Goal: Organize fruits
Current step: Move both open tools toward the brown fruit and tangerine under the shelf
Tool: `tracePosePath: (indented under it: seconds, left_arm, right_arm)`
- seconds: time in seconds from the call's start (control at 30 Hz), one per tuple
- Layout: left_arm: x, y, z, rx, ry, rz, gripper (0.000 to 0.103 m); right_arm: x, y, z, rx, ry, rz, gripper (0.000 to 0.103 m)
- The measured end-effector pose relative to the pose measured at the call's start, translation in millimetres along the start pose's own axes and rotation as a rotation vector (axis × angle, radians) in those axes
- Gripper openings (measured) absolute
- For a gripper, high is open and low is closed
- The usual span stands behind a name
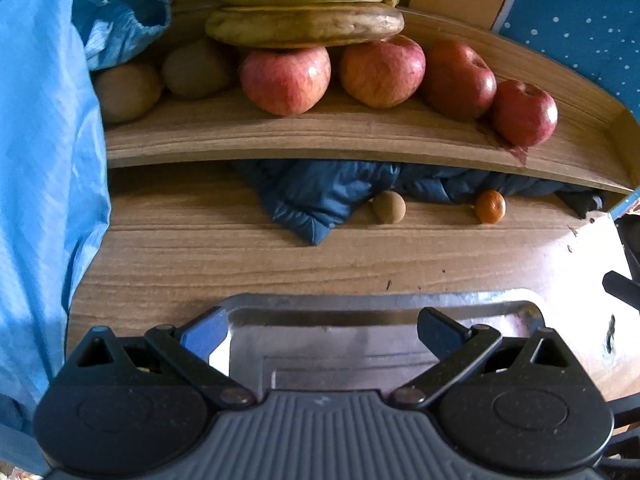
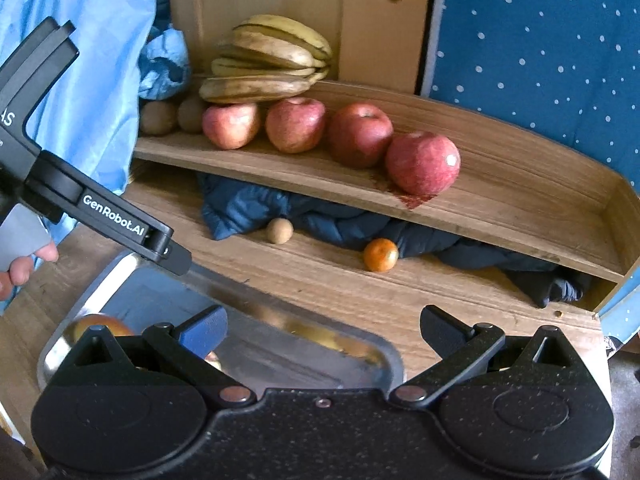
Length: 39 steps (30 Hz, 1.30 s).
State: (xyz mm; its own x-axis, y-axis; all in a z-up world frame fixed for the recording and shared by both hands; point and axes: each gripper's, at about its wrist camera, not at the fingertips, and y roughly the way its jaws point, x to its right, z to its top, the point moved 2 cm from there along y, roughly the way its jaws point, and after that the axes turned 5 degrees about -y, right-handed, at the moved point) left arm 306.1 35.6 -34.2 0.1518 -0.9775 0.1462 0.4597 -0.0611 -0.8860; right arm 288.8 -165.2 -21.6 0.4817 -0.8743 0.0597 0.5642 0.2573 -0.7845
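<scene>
On the wooden shelf (image 1: 280,136) (image 2: 500,200) lie several red apples (image 1: 286,80) (image 2: 423,163), a bunch of browning bananas (image 1: 308,4) (image 2: 268,66) and two brown kiwis (image 1: 128,92) (image 2: 158,118). Below on the table lie a small orange (image 1: 490,207) (image 2: 381,255) and a tan round fruit (image 1: 389,207) (image 2: 280,231). My left gripper (image 1: 324,332) is open and empty over a metal tray (image 1: 360,304) (image 2: 288,320); its body shows in the right wrist view (image 2: 108,216). My right gripper (image 2: 324,328) is open and empty over the tray's near edge.
A dark blue padded jacket (image 1: 320,200) (image 2: 340,220) is stuffed under the shelf behind the small fruits. A light blue garment (image 1: 44,160) (image 2: 80,100) hangs at the left. A dotted blue panel (image 2: 540,60) stands at the right. The wooden table (image 1: 280,264) runs between tray and shelf.
</scene>
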Motion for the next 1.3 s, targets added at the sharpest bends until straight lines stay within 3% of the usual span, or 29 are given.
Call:
tracePosePath:
  seconds: [0.4, 0.9, 1.3]
  left_arm:
    - [22.9, 29.5, 22.7, -0.035, -0.019, 0.035, 0.103]
    - [41.0, 56.2, 33.6, -0.032, -0.081, 0.05, 0.102]
    - [51.5, 68.4, 43.5, -0.018, -0.11, 0.039, 0.102]
  right_arm:
    - [34.4, 41.8, 4.2, -0.033, 0.015, 0.034, 0.102]
    - [50.0, 89.8, 12.2, -0.024, -0.021, 0.048, 0.102]
    - [55.9, 108.2, 12.5, -0.011, -0.014, 0.093, 0.09]
